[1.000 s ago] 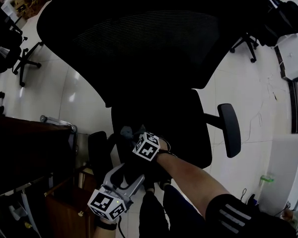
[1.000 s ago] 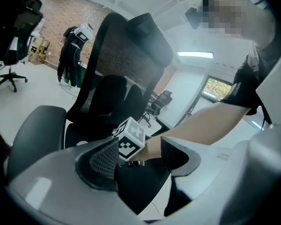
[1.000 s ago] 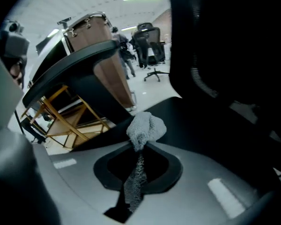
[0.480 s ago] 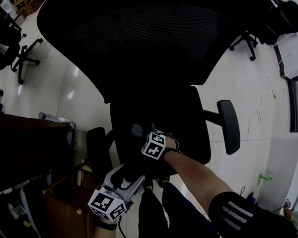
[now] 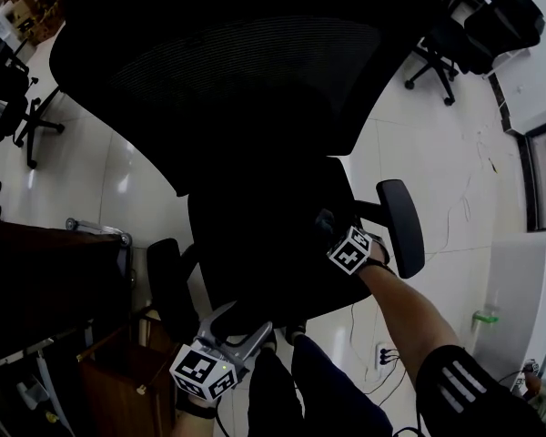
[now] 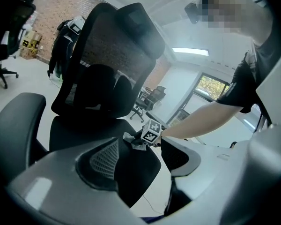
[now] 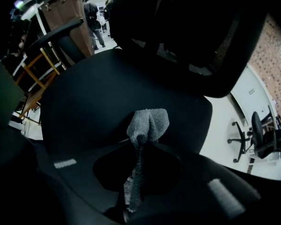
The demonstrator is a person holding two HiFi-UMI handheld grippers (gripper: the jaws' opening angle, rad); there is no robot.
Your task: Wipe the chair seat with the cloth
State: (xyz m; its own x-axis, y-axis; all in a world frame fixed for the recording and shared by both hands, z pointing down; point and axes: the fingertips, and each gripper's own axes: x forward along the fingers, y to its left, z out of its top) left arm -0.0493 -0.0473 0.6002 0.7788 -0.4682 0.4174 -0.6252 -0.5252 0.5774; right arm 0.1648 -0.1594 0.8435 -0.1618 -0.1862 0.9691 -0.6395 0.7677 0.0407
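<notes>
We judge the wipe to be under way rather than starting or ending. Our right gripper (image 7: pixel 139 141) has its jaws pinched tight on the grey cloth (image 7: pixel 149 121). A strip of it trails back between them, and a bunched wad bulges past the tips, pressed down on the black chair seat (image 7: pixel 107 88). In the head view the cloth sits on the seat's right-hand part, near the right armrest (image 5: pixel 401 226) and not far from the foot of the backrest (image 5: pixel 237 80). Our left gripper (image 5: pixel 239 324) hangs just off the seat's front edge, close to our legs, with its jaws wide apart and nothing in them. Through them we see only the seat front and the other gripper at work, so it plays no part in the wiping and is not steadying the chair. We cannot read how much has been covered: the seat is dark and matte, and no streak, dust or damp patch shows on it. In the right gripper view the broad middle of the seat and its far side, up to the far armrest (image 7: pixel 61 30), lie ahead of the cloth. We would count that stretch, and the front edge, as left to do.
</notes>
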